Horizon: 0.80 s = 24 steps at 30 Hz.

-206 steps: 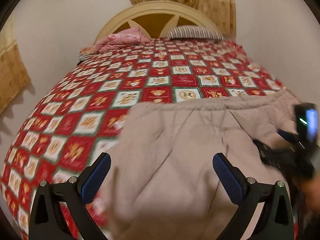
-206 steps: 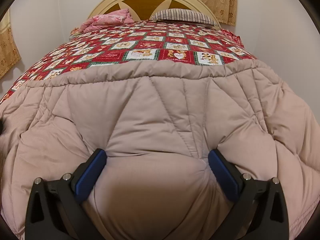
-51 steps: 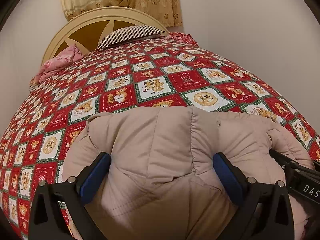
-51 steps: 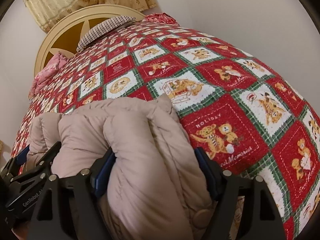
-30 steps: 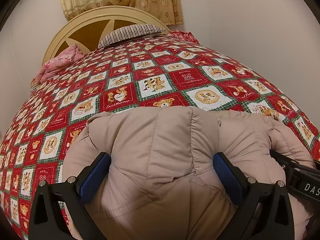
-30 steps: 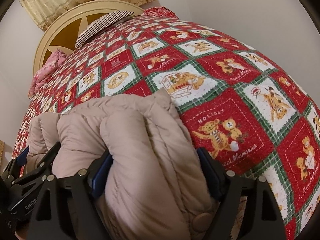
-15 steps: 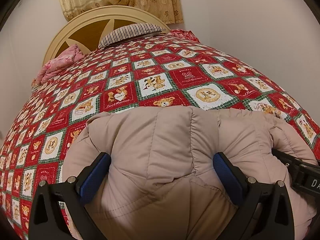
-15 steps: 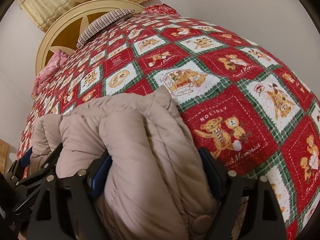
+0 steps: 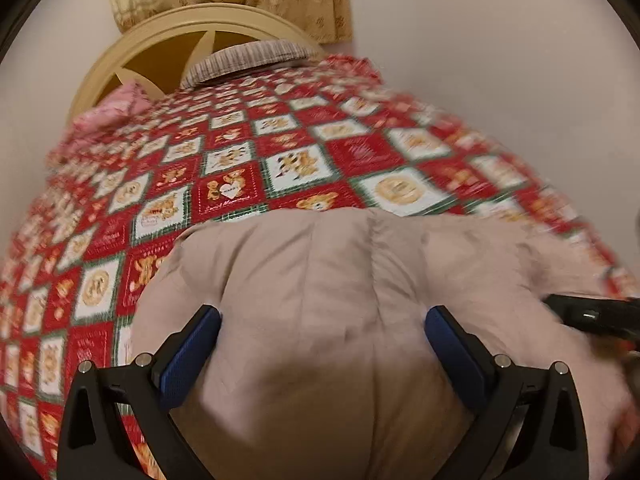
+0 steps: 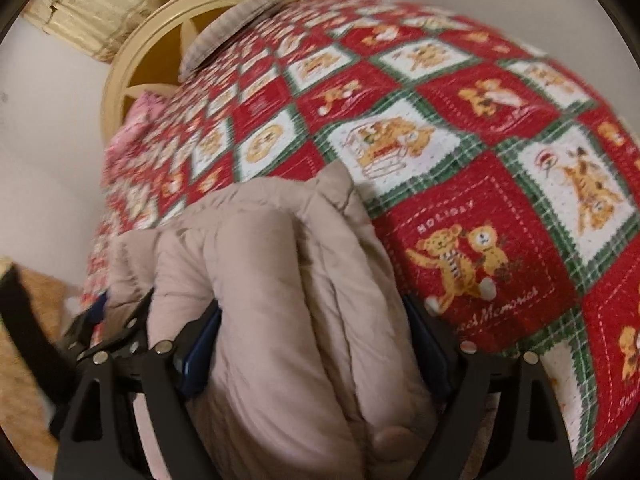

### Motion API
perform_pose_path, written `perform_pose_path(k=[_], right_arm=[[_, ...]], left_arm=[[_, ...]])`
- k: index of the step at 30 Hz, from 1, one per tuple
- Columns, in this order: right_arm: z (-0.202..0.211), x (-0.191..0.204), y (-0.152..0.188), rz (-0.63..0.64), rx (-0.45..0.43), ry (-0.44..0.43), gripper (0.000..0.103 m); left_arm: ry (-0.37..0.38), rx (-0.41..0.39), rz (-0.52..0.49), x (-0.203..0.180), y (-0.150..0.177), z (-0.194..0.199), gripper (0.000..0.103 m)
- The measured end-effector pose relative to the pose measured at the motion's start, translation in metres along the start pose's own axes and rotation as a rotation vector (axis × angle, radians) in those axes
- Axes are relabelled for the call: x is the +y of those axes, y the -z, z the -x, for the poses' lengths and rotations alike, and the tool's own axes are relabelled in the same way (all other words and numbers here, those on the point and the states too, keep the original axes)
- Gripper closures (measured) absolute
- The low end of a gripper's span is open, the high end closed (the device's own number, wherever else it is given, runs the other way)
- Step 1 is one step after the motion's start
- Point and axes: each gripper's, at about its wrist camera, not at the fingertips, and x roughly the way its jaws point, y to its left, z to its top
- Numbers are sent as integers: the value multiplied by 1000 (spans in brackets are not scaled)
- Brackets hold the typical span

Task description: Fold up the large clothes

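On the bed (image 9: 304, 168), both hand-held grippers (image 9: 322, 344) (image 10: 316, 344) sit wide around the puffy coat (image 9: 320, 280); it'll probably spring open if released.

my left gripper (image 9: 322, 344) has its blue pads (image 9: 191, 350) spread wide, one on each side of the puffy coat (image 9: 320, 300) bulging between them. my right gripper (image 10: 316, 344) looks the same, pads (image 10: 198, 350) pressed into the coat's flanks, though blur leaves the squeeze uncertain. it sits tilted, with the left gripper just off its left finger.
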Motion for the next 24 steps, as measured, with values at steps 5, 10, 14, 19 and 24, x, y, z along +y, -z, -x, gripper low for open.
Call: perform_pose_path(k=[5,10,14,19,24], right_arm=[[12,-18,12,15,14,-140,15],[14,-20,23,53,-1,-193,15],[11,-18,24,57,32,-244,24],[4,-21,29,-3,60,-317,42],[18,0,43,37,12,-330,67]], left_arm=[[176,-69,112,64,42,70,1],[368,34,284,110,92,53,1],[491,33,343,110,103,38,1],[577,42,375,113,102,35,21],[526,-31,254,118,102,87,44]])
